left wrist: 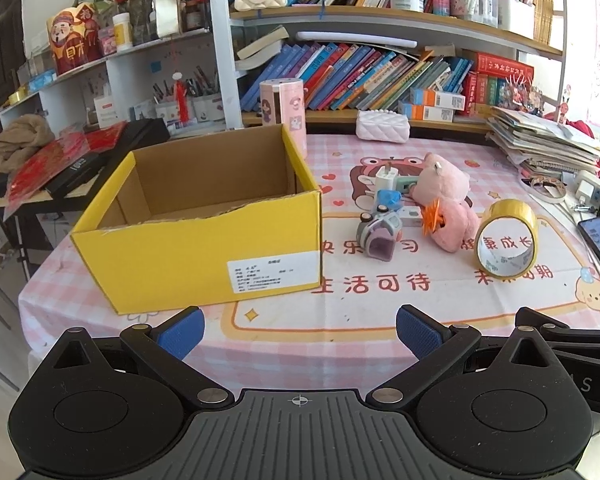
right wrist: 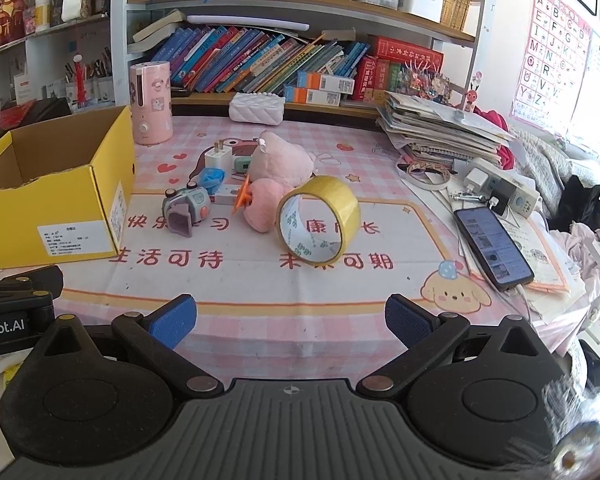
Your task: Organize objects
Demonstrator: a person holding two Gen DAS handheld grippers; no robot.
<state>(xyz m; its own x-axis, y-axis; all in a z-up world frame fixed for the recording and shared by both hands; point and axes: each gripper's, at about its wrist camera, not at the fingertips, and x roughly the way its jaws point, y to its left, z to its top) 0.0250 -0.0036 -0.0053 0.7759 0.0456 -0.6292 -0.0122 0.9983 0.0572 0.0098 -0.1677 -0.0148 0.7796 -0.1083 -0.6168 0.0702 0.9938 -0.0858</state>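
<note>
Both grippers, left gripper (left wrist: 298, 330) and right gripper (right wrist: 291, 320), hovering with jaws spread, empty. Tape roll (right wrist: 318, 220) standing near-right of yellow box (left wrist: 204, 256): light, stiff; pinching rim likely best.

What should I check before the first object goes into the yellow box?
1. Left hand-held gripper open, holding nothing: ok.
2. Right hand-held gripper open, holding nothing: ok.
3. Box open at the top, upright: ok.
4. Box has room: visible inside is bare; floor near the front wall is hidden: cannot tell.
5. Tape roll stands on its edge, apart from the plush, nothing before it: ok.
6. Toy camera free of the small items behind it: cannot tell.
</note>
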